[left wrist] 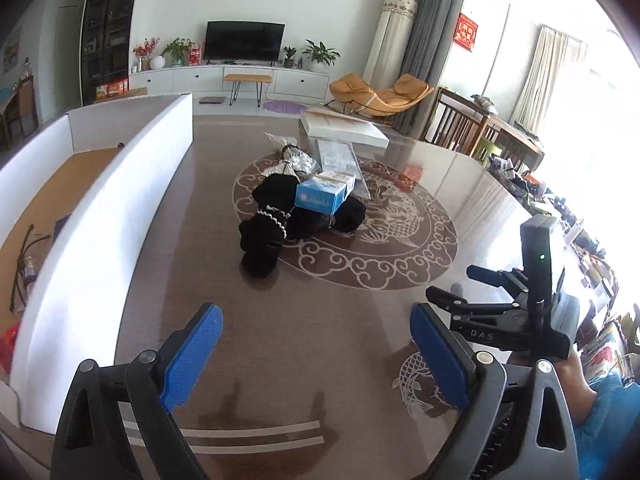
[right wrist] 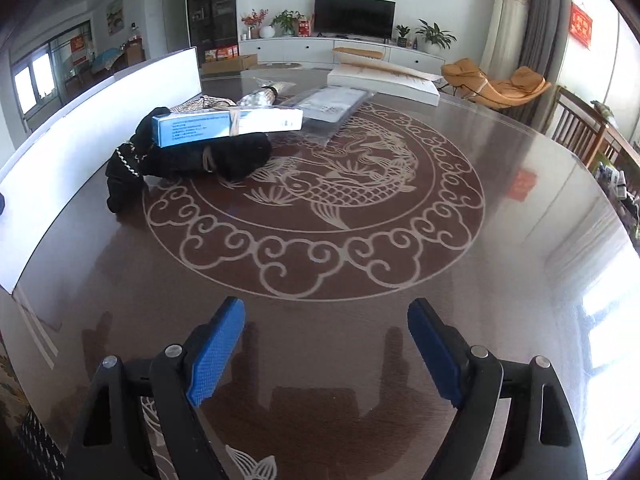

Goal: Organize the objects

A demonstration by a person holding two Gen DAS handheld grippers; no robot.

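Grippers, left (left wrist: 316, 350) and right (right wrist: 326, 350), gape empty above table (right wrist: 500, 260).

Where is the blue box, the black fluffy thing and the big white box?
blue box (left wrist: 320, 199): left wrist view, its front face.
black fluffy thing (left wrist: 266, 232): left wrist view, its middle.
big white box (left wrist: 120, 216): left wrist view, its long outer wall.

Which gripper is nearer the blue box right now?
Left, marginally. The left gripper faces the blue box from the near table edge, jaws open; the right gripper, open too, is beside it, slightly farther right.
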